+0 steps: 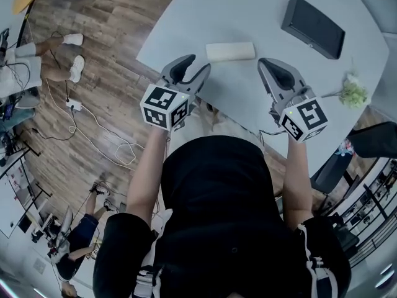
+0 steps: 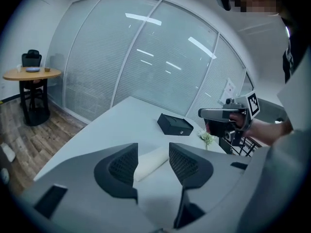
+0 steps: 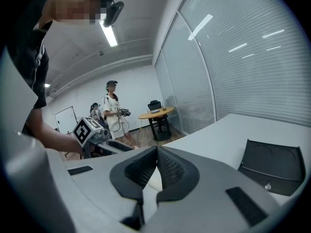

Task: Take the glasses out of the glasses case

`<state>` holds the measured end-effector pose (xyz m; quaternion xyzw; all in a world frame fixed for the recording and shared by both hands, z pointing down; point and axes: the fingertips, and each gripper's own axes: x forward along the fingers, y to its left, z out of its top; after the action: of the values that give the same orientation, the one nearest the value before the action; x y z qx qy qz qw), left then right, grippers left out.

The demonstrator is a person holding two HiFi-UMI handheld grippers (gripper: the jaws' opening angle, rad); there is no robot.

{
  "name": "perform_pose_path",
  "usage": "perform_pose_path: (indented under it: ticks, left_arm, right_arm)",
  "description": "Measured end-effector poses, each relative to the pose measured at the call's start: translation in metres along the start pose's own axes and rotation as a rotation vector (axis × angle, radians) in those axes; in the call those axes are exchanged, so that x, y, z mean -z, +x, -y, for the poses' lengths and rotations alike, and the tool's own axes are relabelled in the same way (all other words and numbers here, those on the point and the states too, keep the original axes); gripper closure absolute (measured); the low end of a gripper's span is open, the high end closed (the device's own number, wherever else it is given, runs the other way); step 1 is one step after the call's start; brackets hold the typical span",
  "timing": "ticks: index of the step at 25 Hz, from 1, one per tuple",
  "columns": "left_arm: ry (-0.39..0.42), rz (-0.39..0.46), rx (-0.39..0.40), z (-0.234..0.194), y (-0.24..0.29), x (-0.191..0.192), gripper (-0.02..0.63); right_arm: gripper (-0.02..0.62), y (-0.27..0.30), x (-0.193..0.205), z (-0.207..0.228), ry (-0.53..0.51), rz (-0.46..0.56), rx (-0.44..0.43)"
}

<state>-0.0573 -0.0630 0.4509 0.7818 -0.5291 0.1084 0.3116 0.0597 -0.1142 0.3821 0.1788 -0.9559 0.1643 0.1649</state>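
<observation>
The only print in sight is the black-and-white square marker on each face of the two cubes, one on the left gripper (image 1: 200, 63) and one on the right gripper (image 1: 263, 61); no lettering can be read on anything else.

The glasses case (image 1: 230, 51) is a white, rounded oblong lying on the pale desk (image 1: 248, 8), close to its near left edge. In the head view its long axis runs left to right, one end toward each gripper. It lies closed, so what it holds does not show.

The left gripper's (image 2: 153, 152) jaws stand apart and grip nothing. In the left gripper view the case (image 2: 151, 162) is seen through the gap, farther off on the desk. The right gripper's (image 3: 156, 149) jaws are together, their tips touching, with nothing clamped between them. Both grippers hang over the near edge, just short of the case.

A flat black box (image 1: 313, 27) lies shut toward the far right corner, well apart from the case. A small sprig of pale flowers (image 1: 353, 93) sits at the right edge.
</observation>
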Motion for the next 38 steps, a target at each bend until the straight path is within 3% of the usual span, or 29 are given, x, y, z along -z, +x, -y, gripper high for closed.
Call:
perform_pose_path:
  ticks: [8,17,27,34,38]
  left_arm:
    - [0.085,-0.066,0.102,-0.018,0.04,0.01,0.354]
    - [0.24,-0.244,0.221,-0.027,0.085,0.041,0.323]
    - [0.323,-0.395,0.31,-0.041,0.118,0.063,0.298]
    - [0.312,-0.466,0.407,-0.042,0.125,0.075,0.296]
    - [0.3,-0.481,0.415,-0.046,0.13,0.078,0.298]
  right_arm:
    - [0.578,0.027,0.013,0.018,0.005,-0.061,0.013]
    - [0.578,0.044,0.028,0.028,0.049,-0.115,0.031]
    - [0.578,0.058,0.038,0.04,0.094,-0.152,0.06]
    - [0.578,0.072,0.04,0.037,0.109,-0.161,0.043]
    - [0.578,0.078,0.04,0.039,0.117,-0.165,0.04]
